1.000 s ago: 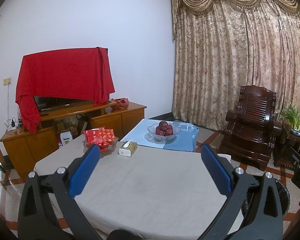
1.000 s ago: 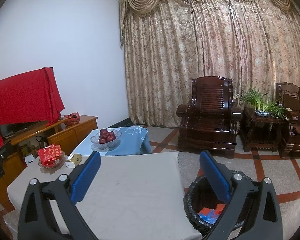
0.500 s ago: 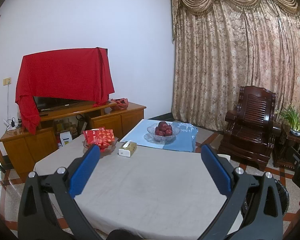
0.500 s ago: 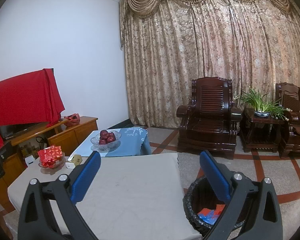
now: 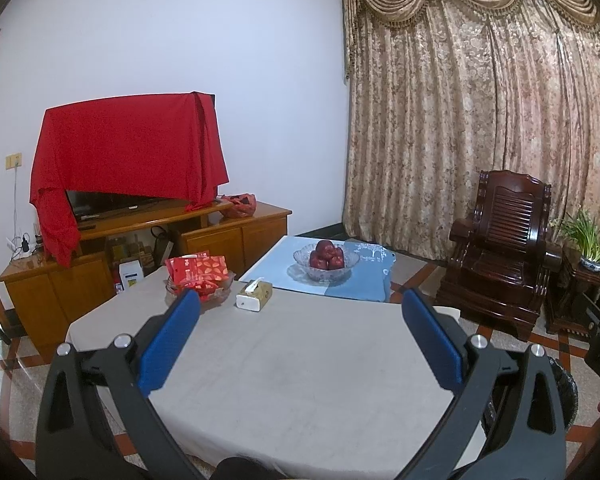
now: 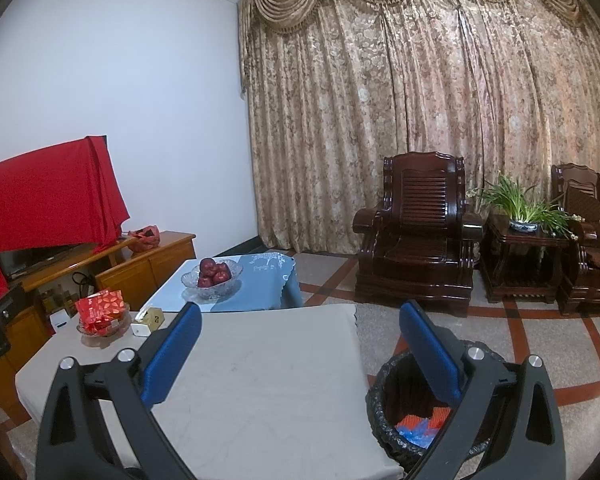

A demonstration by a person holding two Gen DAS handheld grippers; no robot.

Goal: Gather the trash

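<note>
Trash [image 6: 424, 426], red and blue scraps, lies in the black-lined bin [image 6: 384, 380] on the floor, below the right gripper [image 6: 300, 344], partly hidden by its right finger. Both grippers' fingers are spread wide, holding nothing; the left gripper [image 5: 300, 338] hovers over the bare grey table [image 5: 300, 380]. Farther off stand a tissue box [image 5: 255, 294] and an apple bowl [image 5: 326, 262]. Nothing has visibly shifted since a second ago.

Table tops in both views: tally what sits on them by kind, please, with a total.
Glass fruit bowl of red apples: 1
Glass dish of red packets: 1
Tissue box: 1
Total: 3
</note>
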